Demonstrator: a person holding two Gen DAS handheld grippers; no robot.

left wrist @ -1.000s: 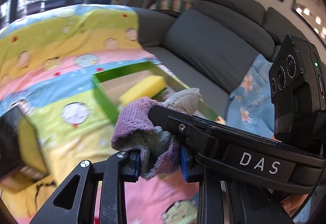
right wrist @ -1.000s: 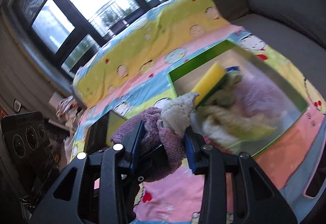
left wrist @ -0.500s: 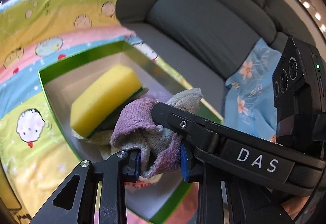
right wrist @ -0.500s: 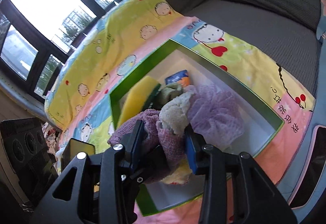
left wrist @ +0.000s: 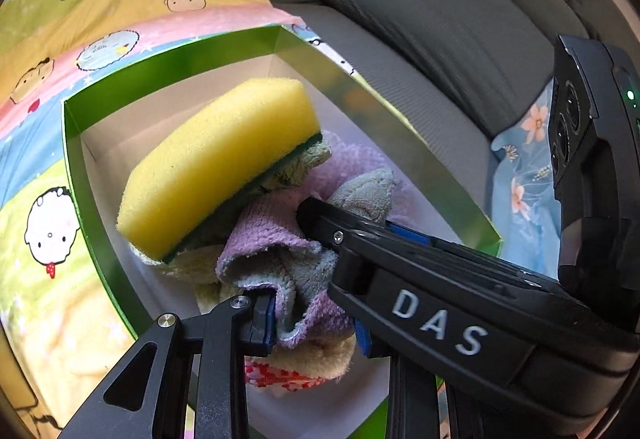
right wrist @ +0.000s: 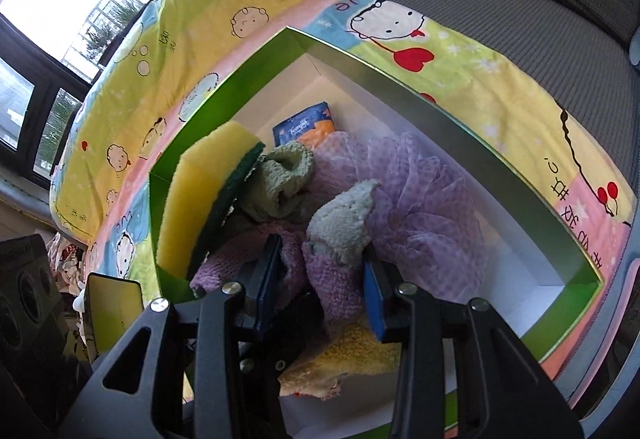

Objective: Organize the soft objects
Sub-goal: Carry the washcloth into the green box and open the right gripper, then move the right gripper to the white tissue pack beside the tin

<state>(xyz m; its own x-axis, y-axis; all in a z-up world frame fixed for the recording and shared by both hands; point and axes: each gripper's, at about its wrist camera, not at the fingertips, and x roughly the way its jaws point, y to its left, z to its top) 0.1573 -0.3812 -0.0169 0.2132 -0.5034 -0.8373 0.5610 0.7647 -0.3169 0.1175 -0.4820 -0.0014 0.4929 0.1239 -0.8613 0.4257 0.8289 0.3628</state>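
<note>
Nearest, low in both frames: left gripper [left wrist: 316, 323] and right gripper [right wrist: 320, 291], each narrowed onto the same purple-and-grey cloth [left wrist: 276, 263], blue pads pressed into its folds, jaws only a little apart. Seen from the left wrist, right gripper's black body crossing the lower right of the frame, its tip buried in the cloth.

Cloth bunched into a loose roll, hanging over the green box [left wrist: 72, 143], just above the things already inside. Long axis running from the lower centre of the right-wrist frame up toward the middle, grey end [right wrist: 344, 215] pointing up and away from the camera, purple end nearest the pads.

Just beyond: a cream towel [right wrist: 360, 355] under the cloth, a yellow sponge [left wrist: 220, 163] tilted on a pale green cloth [right wrist: 280, 175] at mid left, a lilac mesh puff [right wrist: 420, 199] at centre right, a blue tissue pack [right wrist: 300, 127] against the far wall.

Farther: cartoon-print blanket [right wrist: 200, 27] beneath the box, grey sofa [left wrist: 440, 19] at upper right.

Judged well along: several soft things boxed, this cloth over the box but not yet let go. Left to do: lowering and release; further items outside the box not discernible.
</note>
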